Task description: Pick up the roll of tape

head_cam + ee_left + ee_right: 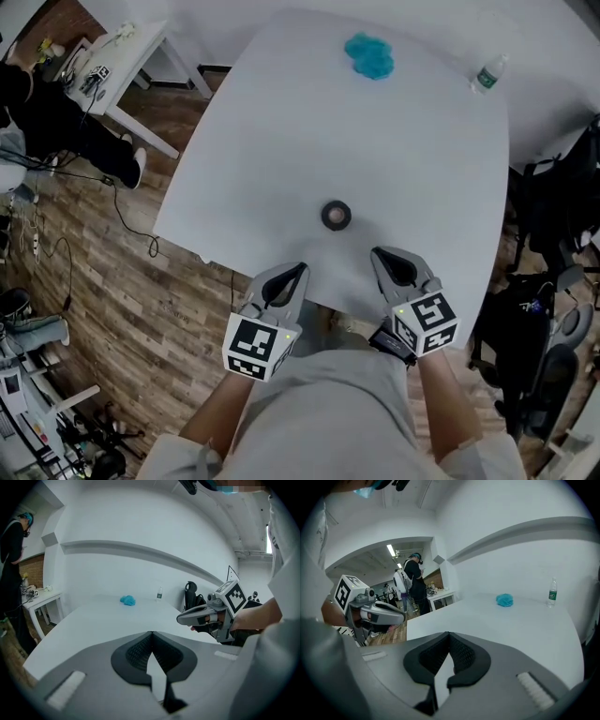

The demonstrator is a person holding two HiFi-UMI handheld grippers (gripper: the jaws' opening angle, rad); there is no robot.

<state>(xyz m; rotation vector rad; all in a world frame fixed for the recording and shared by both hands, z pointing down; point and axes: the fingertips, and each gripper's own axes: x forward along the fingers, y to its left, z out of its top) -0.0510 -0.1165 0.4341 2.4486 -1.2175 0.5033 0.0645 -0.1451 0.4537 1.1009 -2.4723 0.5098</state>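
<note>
Two grippers are hovering over the near edge of the white table (394,141), each with jaws pressed together and nothing between them. Roll of tape (336,215) is lying flat, hole up, just ahead and between them, touching neither. Right gripper (378,254) is looking slightly nearer than left gripper (300,270). Both are pointing forward, angling gently down; jaws will likely need opening before any grab.

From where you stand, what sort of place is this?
Probably a lab or workshop rather than a home: a big white table that is mostly bare, cables trailing over the wood-look floor, and a small side desk crowded with gear.
</note>
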